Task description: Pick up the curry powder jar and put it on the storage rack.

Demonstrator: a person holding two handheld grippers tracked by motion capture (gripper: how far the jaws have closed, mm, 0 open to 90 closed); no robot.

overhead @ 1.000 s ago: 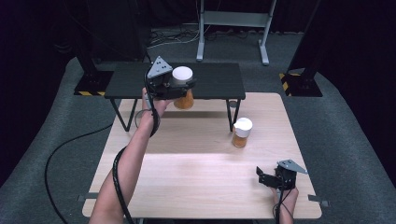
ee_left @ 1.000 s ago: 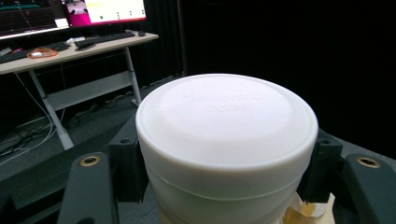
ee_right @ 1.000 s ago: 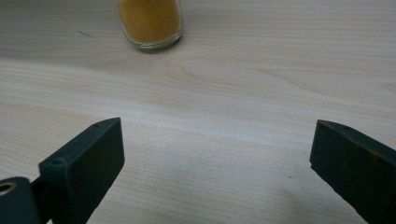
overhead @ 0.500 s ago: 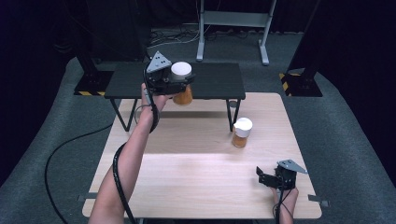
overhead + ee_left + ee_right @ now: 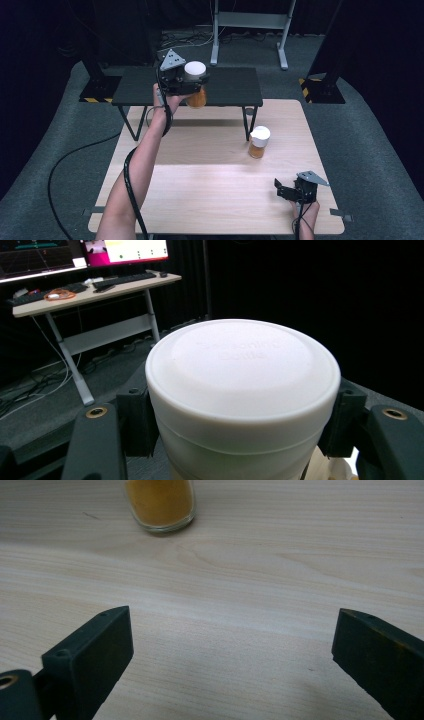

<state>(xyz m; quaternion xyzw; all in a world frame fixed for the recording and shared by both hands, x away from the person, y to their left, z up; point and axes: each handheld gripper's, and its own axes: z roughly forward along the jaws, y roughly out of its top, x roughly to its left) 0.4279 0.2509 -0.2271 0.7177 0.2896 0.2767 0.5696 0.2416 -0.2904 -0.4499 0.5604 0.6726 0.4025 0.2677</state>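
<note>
Jar (image 5: 195,85) sits pinched between left gripper (image 5: 187,82) jaws, seemingly above the black table (image 5: 230,87); right gripper (image 5: 292,191) jaws spread.

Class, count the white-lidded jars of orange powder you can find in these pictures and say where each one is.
2. One jar is clamped in the left gripper, raised over the black table. The other jar stands on the wooden table, ahead of the right gripper.

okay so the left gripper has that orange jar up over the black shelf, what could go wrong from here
The left gripper clamps the jar at its white lid, not the glass, so the lid might loosen or the jar slip. It hangs near the black shelf's front edge; set down there, it could tip onto the wooden table. The second jar below could be hit if it falls.
</note>
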